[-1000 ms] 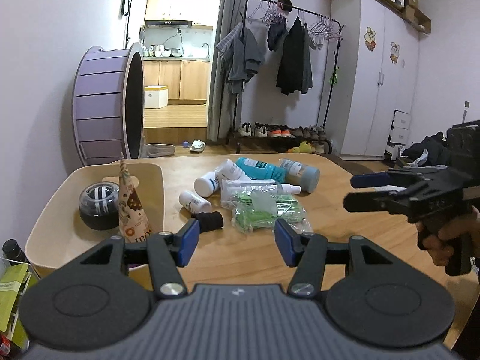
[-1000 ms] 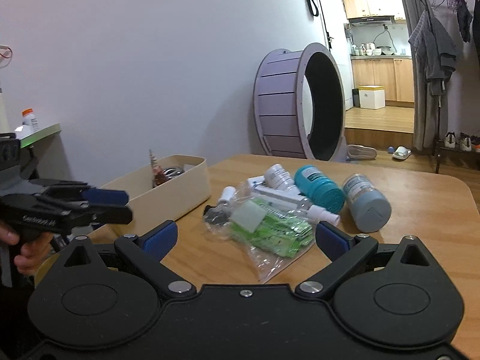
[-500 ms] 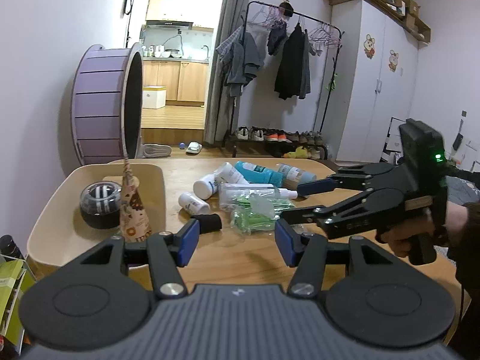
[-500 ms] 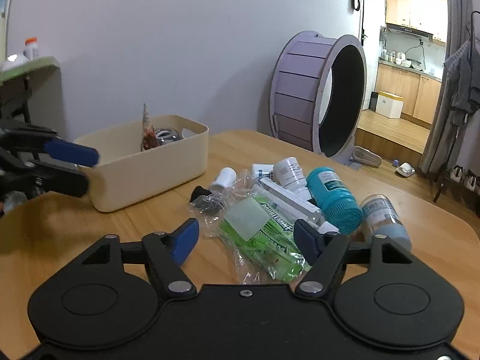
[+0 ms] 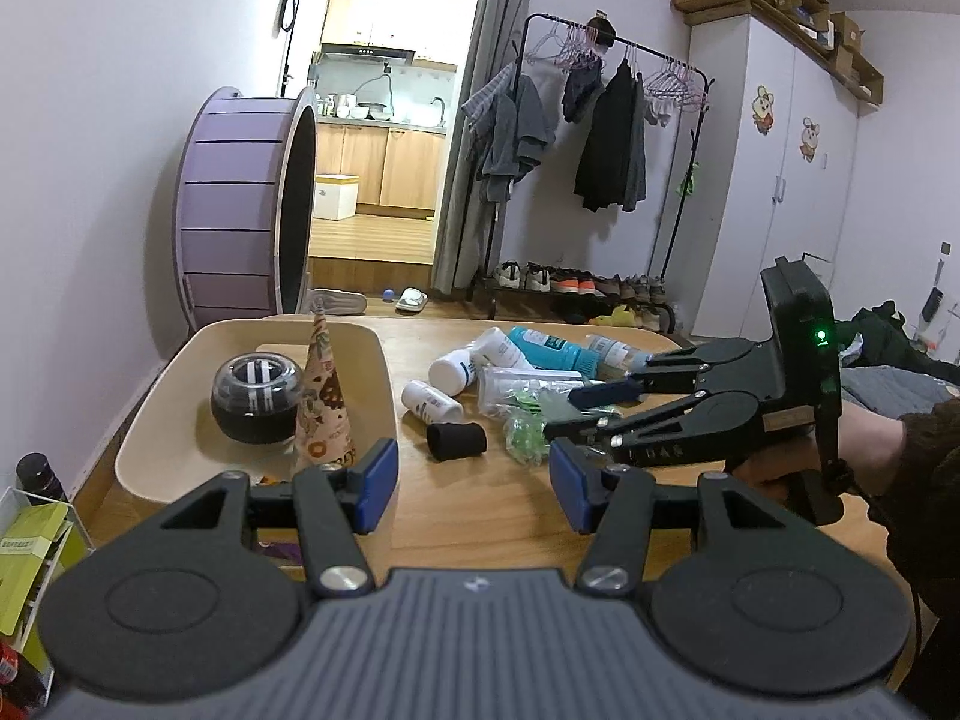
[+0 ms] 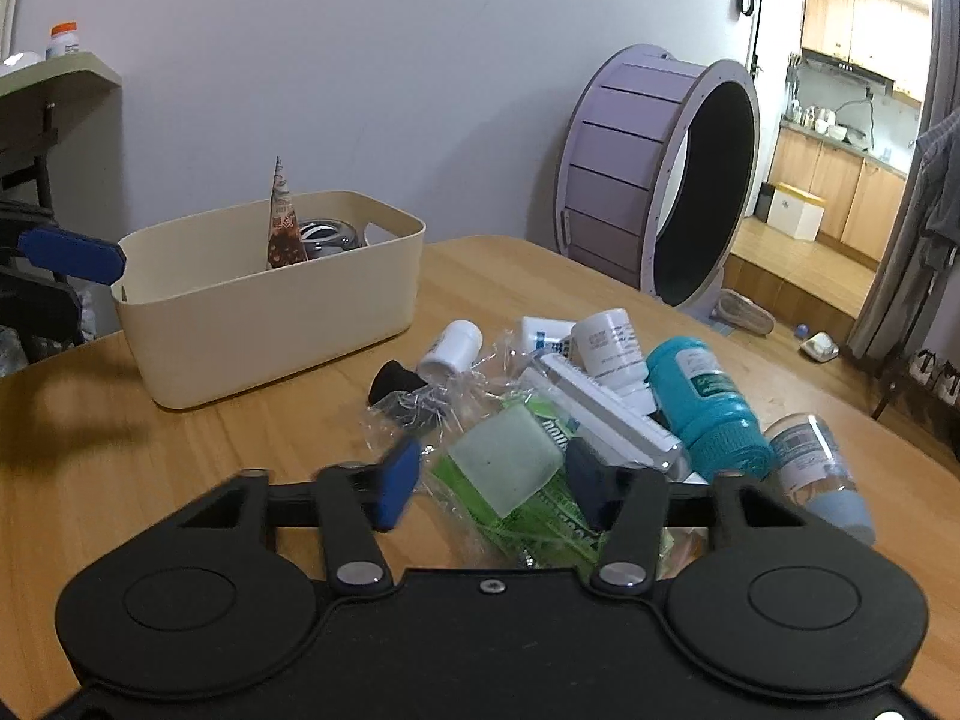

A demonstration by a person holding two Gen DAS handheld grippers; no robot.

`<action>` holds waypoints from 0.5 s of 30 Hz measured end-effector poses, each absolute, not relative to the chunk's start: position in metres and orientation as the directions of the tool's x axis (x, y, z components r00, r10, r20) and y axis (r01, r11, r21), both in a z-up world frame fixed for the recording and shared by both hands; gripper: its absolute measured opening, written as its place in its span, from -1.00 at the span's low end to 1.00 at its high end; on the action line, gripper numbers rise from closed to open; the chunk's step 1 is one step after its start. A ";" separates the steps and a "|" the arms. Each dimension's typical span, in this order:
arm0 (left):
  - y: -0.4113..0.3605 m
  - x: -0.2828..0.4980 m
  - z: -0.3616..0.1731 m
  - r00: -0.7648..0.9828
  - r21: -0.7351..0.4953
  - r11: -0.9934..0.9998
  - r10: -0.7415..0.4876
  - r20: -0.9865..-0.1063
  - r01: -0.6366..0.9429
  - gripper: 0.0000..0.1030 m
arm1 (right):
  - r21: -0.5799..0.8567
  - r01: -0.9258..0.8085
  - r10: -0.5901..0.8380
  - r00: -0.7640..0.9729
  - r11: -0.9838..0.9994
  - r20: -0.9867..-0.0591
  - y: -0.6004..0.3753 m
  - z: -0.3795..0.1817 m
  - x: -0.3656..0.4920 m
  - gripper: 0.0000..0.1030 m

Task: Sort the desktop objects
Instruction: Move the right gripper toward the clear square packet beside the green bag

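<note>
A clear bag of green packets [image 6: 510, 468] lies at the front of a pile on the wooden table [image 6: 180, 450]. My right gripper [image 6: 492, 480] is low over it, open, with the bag between its blue fingers; the left wrist view shows this gripper [image 5: 576, 417] reaching in from the right. Behind the bag lie a teal bottle [image 6: 705, 414], a white bottle [image 6: 612, 348], a small white bottle [image 6: 453, 348], a black roll [image 6: 393, 381] and a blue-capped clear bottle [image 6: 816, 480]. My left gripper [image 5: 471, 489] hovers open and empty near the beige bin [image 5: 384, 372].
The bin holds a gyro ball [image 5: 255, 399] and a patterned paper cone [image 5: 324, 396]. A purple wheel [image 5: 240, 210] stands behind the table. A hand [image 5: 864, 444] holds the right gripper. A wire rack [image 5: 36, 528] stands off the table's left edge.
My right gripper has moved in and down onto the pile, and its fingers have narrowed around the bag. The left gripper has barely moved and stays open.
</note>
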State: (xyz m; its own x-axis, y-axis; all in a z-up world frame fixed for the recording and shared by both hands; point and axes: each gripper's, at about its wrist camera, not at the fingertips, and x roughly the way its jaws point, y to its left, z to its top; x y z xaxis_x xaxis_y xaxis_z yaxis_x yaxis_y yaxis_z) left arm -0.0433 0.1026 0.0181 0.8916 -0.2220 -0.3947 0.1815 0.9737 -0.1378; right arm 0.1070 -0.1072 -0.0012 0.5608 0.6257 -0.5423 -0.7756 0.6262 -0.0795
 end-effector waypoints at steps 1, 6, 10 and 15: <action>0.103 -0.044 0.018 0.892 -0.139 0.973 -0.223 -0.394 0.182 0.06 | -0.063 -0.774 0.630 0.557 0.630 -0.541 -0.110 0.000 0.107 -0.35; 0.103 -0.045 0.020 0.894 -0.144 0.973 -0.224 -0.387 0.181 0.06 | -0.008 -0.766 0.654 0.553 0.642 -0.516 -0.124 0.008 0.108 -0.65; 0.105 -0.050 0.020 0.900 -0.149 0.974 -0.214 -0.380 0.168 0.06 | 0.016 -0.762 0.669 0.558 0.647 -0.491 -0.131 0.019 0.105 -0.78; 0.113 -0.062 0.020 0.909 -0.165 0.977 -0.191 -0.371 0.138 0.06 | 0.076 -0.778 0.714 0.527 0.623 -0.460 -0.129 0.034 0.100 -0.88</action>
